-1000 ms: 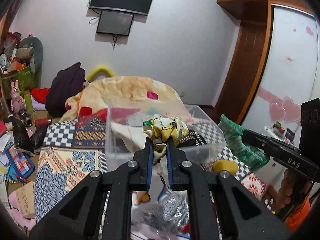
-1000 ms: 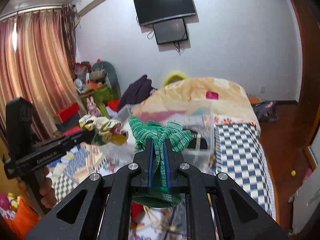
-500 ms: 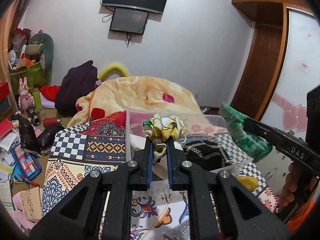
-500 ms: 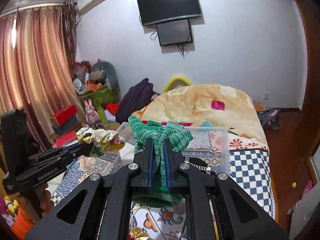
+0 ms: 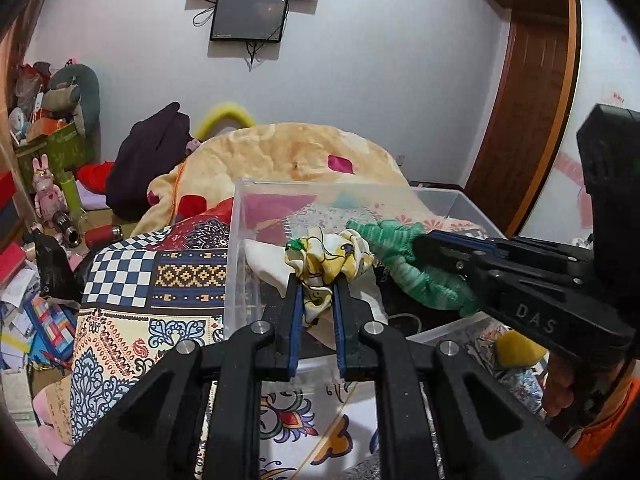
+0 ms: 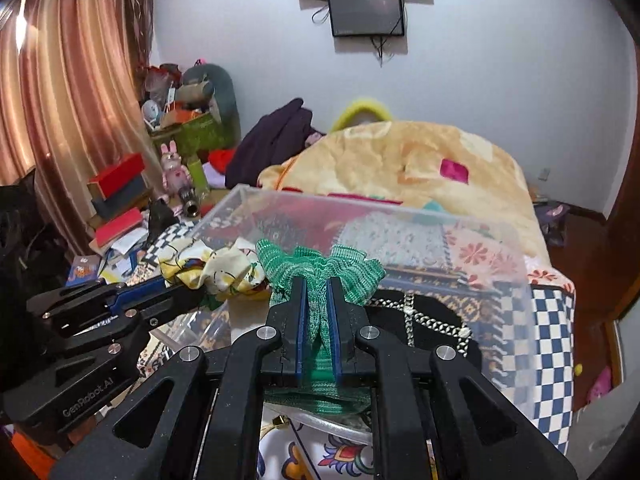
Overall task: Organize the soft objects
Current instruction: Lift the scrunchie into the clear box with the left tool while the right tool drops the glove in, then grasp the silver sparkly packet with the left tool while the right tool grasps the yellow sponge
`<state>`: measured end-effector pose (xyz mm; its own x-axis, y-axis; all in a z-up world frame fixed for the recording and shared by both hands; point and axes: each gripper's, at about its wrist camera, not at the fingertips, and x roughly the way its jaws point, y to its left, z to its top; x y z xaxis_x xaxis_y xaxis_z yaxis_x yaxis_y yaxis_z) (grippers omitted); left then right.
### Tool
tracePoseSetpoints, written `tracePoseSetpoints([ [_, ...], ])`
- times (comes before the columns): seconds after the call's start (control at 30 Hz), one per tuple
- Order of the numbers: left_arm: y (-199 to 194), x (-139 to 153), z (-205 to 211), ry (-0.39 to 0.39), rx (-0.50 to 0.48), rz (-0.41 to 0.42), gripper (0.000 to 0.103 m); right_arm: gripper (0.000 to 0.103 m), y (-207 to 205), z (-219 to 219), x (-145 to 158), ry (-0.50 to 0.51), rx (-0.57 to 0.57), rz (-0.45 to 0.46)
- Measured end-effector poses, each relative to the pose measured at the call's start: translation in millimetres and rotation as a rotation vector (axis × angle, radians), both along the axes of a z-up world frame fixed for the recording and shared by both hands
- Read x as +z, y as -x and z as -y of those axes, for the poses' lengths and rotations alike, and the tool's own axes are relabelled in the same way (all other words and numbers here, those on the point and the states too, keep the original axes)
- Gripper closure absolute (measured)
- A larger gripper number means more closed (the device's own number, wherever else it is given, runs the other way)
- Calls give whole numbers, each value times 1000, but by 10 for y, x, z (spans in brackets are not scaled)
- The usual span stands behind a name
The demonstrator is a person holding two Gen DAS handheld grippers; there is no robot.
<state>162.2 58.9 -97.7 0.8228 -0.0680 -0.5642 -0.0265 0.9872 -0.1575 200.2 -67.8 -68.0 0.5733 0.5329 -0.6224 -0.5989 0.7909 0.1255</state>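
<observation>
Above the clear bin (image 5: 240,248), left tool (image 5: 316,300) grips the yellow scrunchie (image 5: 328,256) and right tool (image 6: 317,312) grips the green scrunchie (image 6: 320,268), neither dropped in yet.

In the left wrist view, the raised letters "DAS" stand on the black side of the right hand-held gripper (image 5: 420,242), low on its body near the handle. In the right wrist view, "GenRobot.AI" is printed in pale letters along the black body of the left hand-held gripper (image 6: 188,290). No other writing can be read.
</observation>
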Motion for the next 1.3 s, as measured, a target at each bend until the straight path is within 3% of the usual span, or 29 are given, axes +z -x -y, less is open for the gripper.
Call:
tracePoseSetpoints([
  [0.1,6,-21,7,2,-8,-12,84,94,10,-17,-34,24,10,-9],
  [0.23,52,-25,-13,21,-9,-10,58,89,54,9,-7,28,12,-6],
  [0.3,104,2,-23,28,-8,4,52,83,82,44,27,23,16,-2],
  [0.67,463,292,-4,43,-47,97,45,63,376,360,323,-41,-21,105],
  [0.8,580,299,64,33,-80,103,41,49,527,556,378,-68,-51,144],
  [0.97,670,183,146,40,-117,67,38,46,646,749,290,-52,-107,159],
  [1.3,705,-259,339,40,-187,-65,35,43,617,940,-140,23,-190,74],
])
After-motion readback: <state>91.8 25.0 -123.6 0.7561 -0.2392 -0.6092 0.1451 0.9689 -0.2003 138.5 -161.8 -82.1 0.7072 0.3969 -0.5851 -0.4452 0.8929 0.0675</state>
